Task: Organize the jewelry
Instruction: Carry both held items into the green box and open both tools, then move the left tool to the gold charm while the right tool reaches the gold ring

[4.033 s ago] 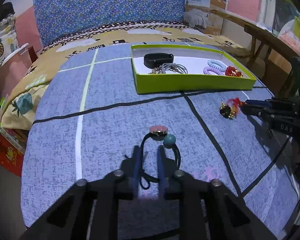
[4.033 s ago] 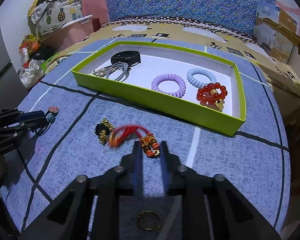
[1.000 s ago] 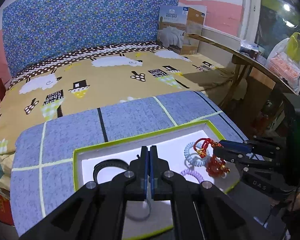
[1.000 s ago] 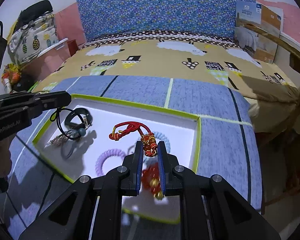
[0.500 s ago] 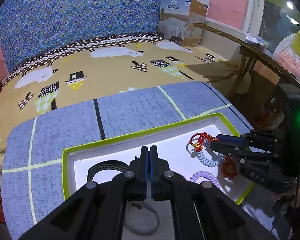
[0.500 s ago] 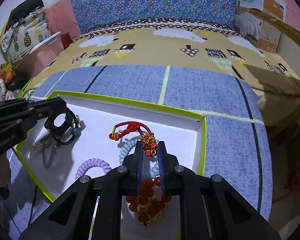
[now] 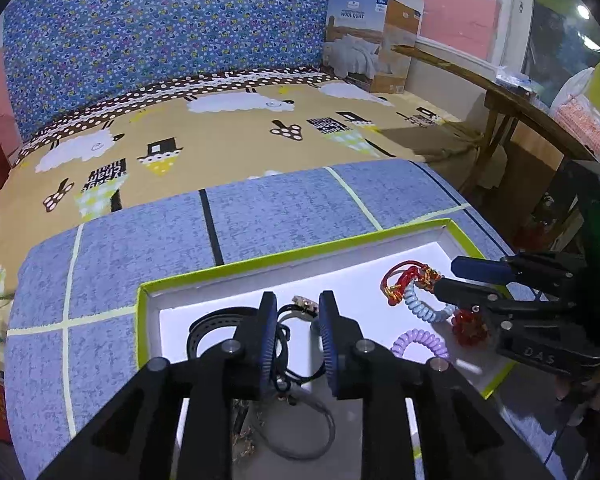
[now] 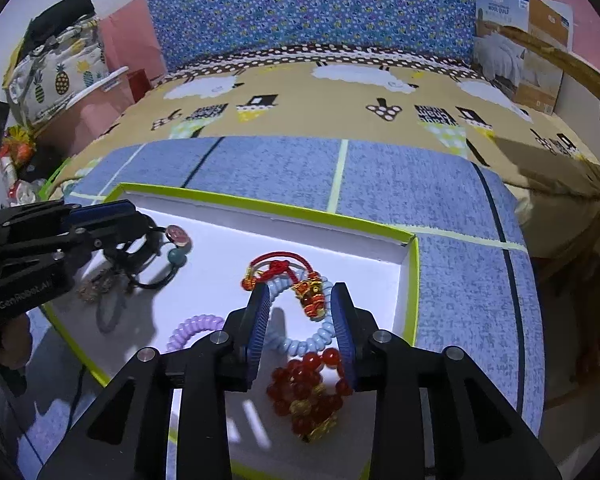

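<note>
Inside the green-rimmed tray (image 8: 411,280), a red cord bracelet (image 8: 288,268) drapes over a blue coil (image 8: 300,344).

"wool quilt" on the cardboard box (image 7: 374,40); "das" on the right tongs (image 7: 446,282); "genrobot.ai" on the left tongs (image 8: 136,232).

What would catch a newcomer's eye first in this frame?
The green-edged white tray on the blue checked cloth, filled with jewelry. The right gripper hangs open over the red cord bracelet, which lies across a pale blue coil band. At the tray's other end, the left gripper stands open above a black cord bracelet.
</note>
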Motion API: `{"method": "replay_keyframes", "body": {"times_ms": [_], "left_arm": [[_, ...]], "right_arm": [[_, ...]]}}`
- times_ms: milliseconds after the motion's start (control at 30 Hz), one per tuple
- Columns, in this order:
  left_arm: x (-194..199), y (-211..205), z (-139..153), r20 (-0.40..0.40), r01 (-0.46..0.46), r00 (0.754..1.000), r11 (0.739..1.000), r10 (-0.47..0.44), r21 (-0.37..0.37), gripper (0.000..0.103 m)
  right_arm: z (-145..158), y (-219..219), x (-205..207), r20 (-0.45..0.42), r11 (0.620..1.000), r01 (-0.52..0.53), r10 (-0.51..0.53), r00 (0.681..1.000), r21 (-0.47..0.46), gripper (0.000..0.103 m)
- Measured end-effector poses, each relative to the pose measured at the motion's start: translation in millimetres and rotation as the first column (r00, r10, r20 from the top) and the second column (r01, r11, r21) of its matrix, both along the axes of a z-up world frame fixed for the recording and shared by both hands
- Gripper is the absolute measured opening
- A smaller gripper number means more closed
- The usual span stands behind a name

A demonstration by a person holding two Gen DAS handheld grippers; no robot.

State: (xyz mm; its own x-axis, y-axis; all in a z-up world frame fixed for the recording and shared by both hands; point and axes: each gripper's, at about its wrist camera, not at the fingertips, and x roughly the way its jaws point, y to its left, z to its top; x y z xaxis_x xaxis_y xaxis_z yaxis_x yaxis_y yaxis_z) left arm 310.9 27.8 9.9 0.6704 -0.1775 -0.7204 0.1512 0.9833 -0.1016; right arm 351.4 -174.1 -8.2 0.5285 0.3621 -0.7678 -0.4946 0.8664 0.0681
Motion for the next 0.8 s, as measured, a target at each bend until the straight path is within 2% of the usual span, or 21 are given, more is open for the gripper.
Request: {"method": "replay_keyframes", "body": {"times_ms": [267, 400, 800], "left_arm": [[-34.1, 12.0, 12.5, 0.054, -0.025, 0.998, 0.999, 0.024, 0.023, 0.025], [-60.4, 16.8, 19.3, 0.084, -0.042, 0.996, 0.999, 0.042, 0.005, 0.025], [-129.5, 3.7, 26.1, 0.127, -0.044, 0.991, 0.999, 0.044, 0.000, 0.025]], "right_arm": [[19.2, -14.1, -34.1, 0.039, 0.999, 0.003, -0.005, 0.999, 0.045, 0.033], [23.9, -21.5, -59.4, 0.052, 0.998, 0.008, -0.011, 0.999, 0.062, 0.033], [28.4, -31.6, -133.2, 0.079, 0.997, -0.023, 0.017, 0.997, 0.071, 0.033]]}}
